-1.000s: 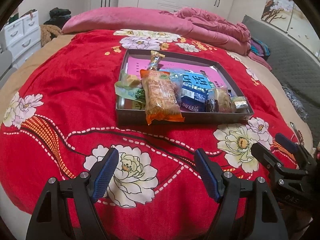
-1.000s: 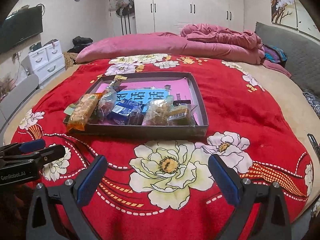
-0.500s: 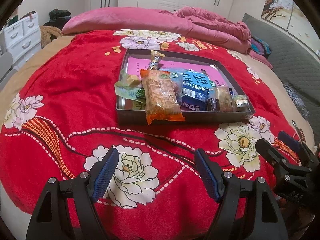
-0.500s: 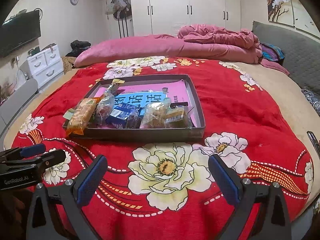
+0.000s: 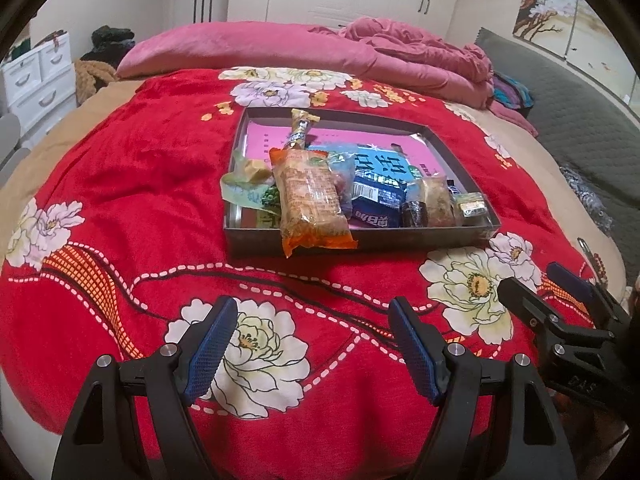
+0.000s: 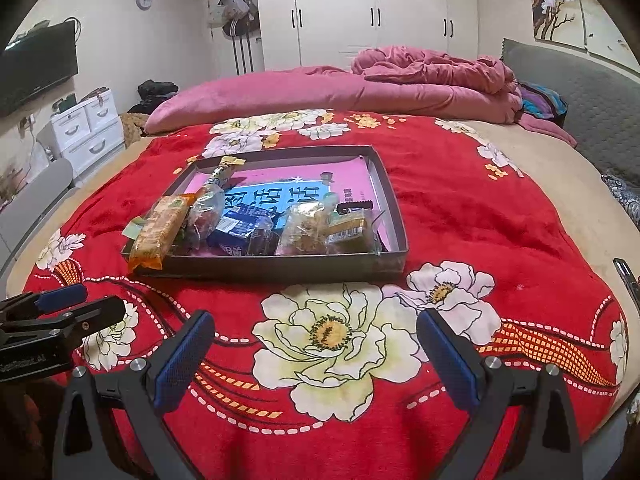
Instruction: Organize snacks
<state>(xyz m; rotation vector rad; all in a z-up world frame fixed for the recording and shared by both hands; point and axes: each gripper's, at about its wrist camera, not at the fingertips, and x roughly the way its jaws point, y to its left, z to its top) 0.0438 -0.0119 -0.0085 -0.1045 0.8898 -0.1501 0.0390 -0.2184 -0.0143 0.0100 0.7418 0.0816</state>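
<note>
My left claw (image 5: 312, 344) sits low in the frame with its blue pads wide apart and nothing between them. My right claw (image 6: 316, 356) is wide apart too, and empty. Both hang over the red flower blanket (image 5: 132, 184). The snacks (image 5: 360, 196) lie in a flat grey box (image 5: 400, 238) in the middle of the frame. An orange packet (image 5: 310, 196) sticks out over the box's near edge.

One tray (image 5: 460, 236) of snack packets (image 5: 310, 196), roughly eight, and two grippers (image 5: 312, 344).
</note>
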